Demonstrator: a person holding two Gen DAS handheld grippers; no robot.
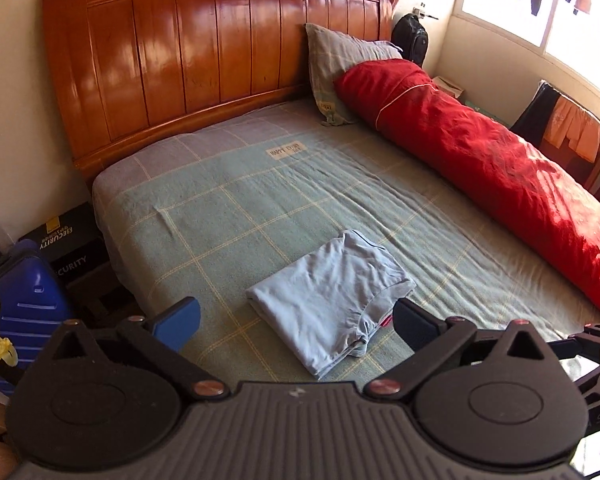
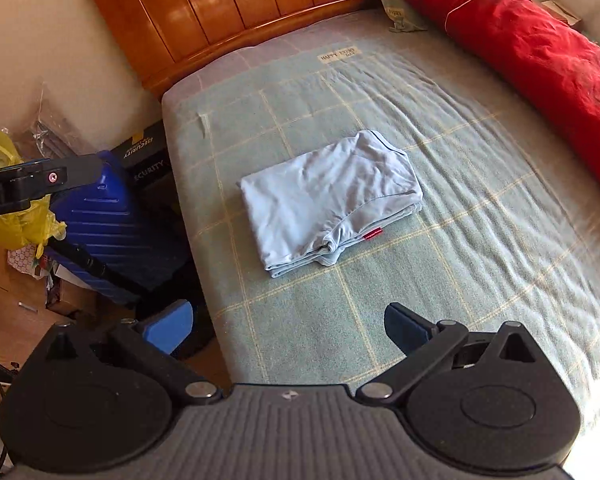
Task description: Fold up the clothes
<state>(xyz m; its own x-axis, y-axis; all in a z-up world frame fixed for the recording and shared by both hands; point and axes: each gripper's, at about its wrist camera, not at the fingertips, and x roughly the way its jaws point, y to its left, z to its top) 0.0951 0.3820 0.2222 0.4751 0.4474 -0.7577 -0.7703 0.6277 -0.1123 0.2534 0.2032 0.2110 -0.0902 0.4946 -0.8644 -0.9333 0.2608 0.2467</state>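
Observation:
A light blue garment (image 1: 332, 300) (image 2: 328, 200) lies folded into a compact rectangle on the green checked bedsheet (image 1: 220, 208) (image 2: 480, 208), near the bed's left side, with a small red tag at its near edge. My left gripper (image 1: 296, 320) hovers above it, open wide, with nothing between its blue pads. My right gripper (image 2: 288, 320) also hangs open and empty, above the bed's near left edge, short of the garment. Neither touches the cloth.
A rolled red duvet (image 1: 480, 152) (image 2: 548, 52) runs along the bed's right side, with a pillow (image 1: 340, 68) against the wooden headboard (image 1: 204, 56). Left of the bed on the floor stand a blue suitcase (image 2: 112, 224), a yellow bag (image 2: 4, 188) and a black box (image 1: 68, 240).

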